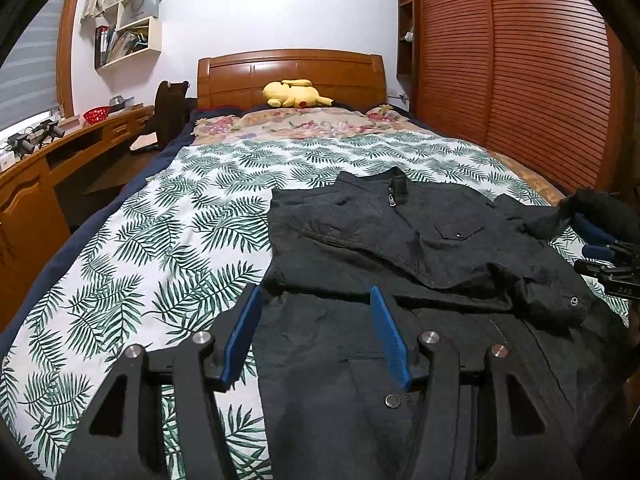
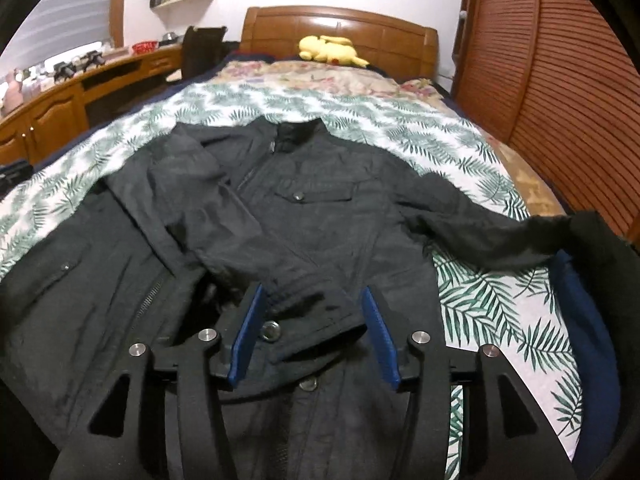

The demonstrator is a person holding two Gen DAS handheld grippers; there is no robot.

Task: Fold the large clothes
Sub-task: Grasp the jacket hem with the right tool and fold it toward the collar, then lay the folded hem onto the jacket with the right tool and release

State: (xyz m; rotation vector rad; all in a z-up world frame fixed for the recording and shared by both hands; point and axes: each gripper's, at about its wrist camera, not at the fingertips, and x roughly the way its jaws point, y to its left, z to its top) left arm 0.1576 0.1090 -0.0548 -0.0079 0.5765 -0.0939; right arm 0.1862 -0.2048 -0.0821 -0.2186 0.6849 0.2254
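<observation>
Nearest the left claw [image 1: 316,300], the jacket [image 1: 400,240] hem lies directly under and ahead of its blue fingers, which stand wide apart with nothing between them; the left edge of the garment runs just inside the left finger.

The right claw [image 2: 312,300] is also spread wide and empty, hovering over a folded-in sleeve cuff [image 2: 320,308] that lies across the jacket's front, with a snap [image 2: 271,330] showing between the fingers.

The jacket rests front-up on the bed [image 1: 160,220], its long axis running straight away from both claws, hem near, collar [image 1: 396,184] far, toward the headboard [image 1: 292,72].

One sleeve is crossed over the chest; the other sleeve [image 2: 480,236] stretches off to the right, well apart from the body of the garment. The right claw is plainly the nearer one to it, so folding that sleeve in probably falls to the right hand, reaching rightward and forward.

Beyond the collar sits a yellow plush [image 1: 296,94].
</observation>
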